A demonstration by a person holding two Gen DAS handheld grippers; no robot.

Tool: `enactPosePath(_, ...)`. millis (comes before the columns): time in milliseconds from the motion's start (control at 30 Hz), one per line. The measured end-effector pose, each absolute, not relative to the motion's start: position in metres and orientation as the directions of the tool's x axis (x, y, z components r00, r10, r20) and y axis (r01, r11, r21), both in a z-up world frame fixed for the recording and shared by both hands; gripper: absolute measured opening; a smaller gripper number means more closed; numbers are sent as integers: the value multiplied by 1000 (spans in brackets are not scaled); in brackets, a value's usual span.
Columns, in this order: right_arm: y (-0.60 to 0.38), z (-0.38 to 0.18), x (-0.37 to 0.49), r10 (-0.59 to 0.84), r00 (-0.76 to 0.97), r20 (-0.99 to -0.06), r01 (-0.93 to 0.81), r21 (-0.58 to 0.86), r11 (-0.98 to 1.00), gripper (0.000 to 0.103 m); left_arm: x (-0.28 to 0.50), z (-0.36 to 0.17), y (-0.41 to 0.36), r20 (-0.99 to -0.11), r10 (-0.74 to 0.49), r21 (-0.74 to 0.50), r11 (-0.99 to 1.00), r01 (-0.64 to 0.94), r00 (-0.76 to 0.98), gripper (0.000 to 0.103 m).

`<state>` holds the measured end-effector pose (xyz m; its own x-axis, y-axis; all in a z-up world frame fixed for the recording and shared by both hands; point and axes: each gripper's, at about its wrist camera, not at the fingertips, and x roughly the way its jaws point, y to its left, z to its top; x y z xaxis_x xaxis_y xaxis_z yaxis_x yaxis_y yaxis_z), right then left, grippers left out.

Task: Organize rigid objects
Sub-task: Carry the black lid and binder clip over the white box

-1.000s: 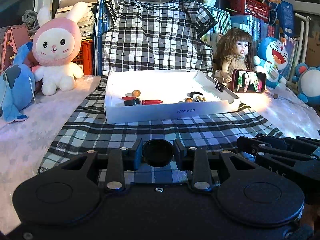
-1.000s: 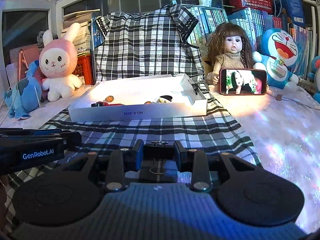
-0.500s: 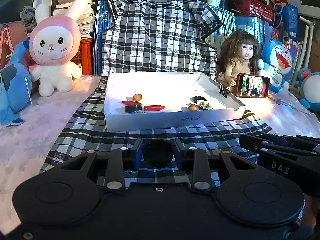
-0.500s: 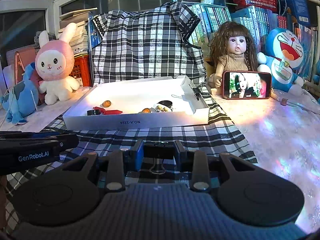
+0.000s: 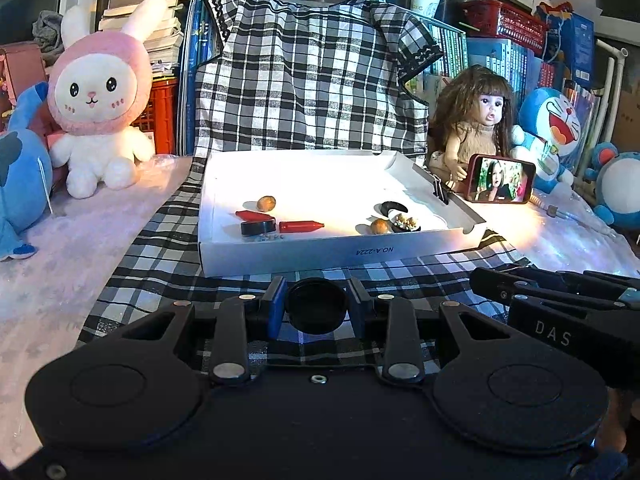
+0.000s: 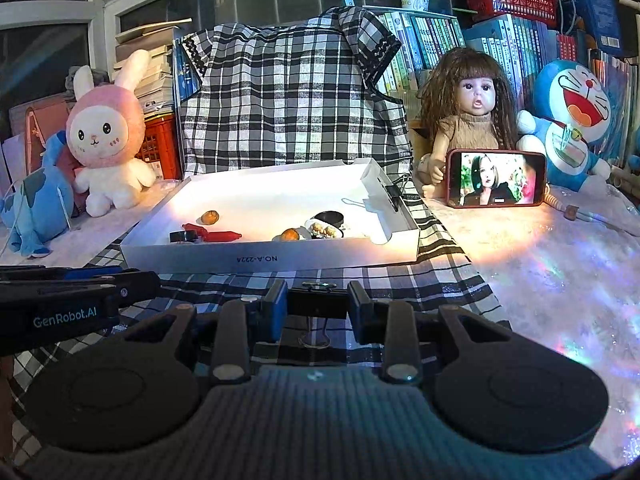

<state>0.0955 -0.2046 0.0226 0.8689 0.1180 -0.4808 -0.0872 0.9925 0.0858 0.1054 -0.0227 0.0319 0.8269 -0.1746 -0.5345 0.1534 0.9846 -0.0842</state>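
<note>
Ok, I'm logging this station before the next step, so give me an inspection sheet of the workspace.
Surface: checked cloth over a pale sparkly cover.
Job's things: white box tray holding red crayon, black disc, two brown nuts, a black dish.
Clutter: phone playing video, leaning against the doll.
Grippers: left hand-held gripper shut on a black round cap; right hand-held gripper shut on a black binder clip.
Cables: cord beside the phone.
Surroundings: bunny plush, blue plush toys, book rows, red baskets.
</note>
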Motion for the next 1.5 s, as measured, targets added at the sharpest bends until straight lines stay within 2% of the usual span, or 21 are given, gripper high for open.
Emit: enactPosePath(1500, -198, 33, 135, 112, 874, -473, -104, 42, 994, 37, 146, 49, -18, -498, -205, -109, 979, 174, 843, 31)
